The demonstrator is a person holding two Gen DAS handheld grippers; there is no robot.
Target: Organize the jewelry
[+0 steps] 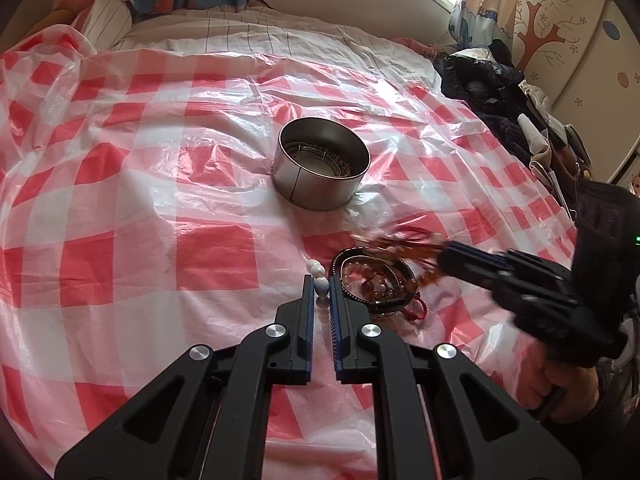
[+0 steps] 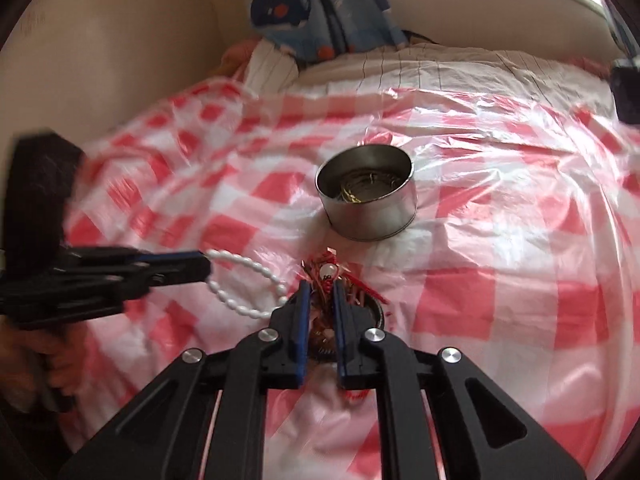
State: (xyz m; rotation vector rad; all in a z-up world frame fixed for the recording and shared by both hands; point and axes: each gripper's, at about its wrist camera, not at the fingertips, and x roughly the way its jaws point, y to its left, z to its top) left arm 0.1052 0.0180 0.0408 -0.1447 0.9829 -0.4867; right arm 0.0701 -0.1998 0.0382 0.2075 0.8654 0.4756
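Observation:
A round metal tin [image 1: 320,164] stands on the red-and-white checked plastic sheet [image 1: 120,208] and holds thin gold-coloured jewelry; it also shows in the right wrist view [image 2: 368,196]. My left gripper [image 1: 321,286] is shut on a white bead bracelet [image 1: 320,280], whose loop hangs out in the right wrist view [image 2: 248,284]. My right gripper [image 2: 322,286] is shut on a red-and-amber tasselled piece [image 2: 328,274], blurred with motion, just above a pile of dark and amber bracelets [image 1: 376,284].
The sheet covers a bed with a striped blanket [image 1: 260,36] at the far end. Dark clothes [image 1: 492,88] are heaped at the right edge. A blue whale-print cushion [image 2: 316,4] leans on the wall behind.

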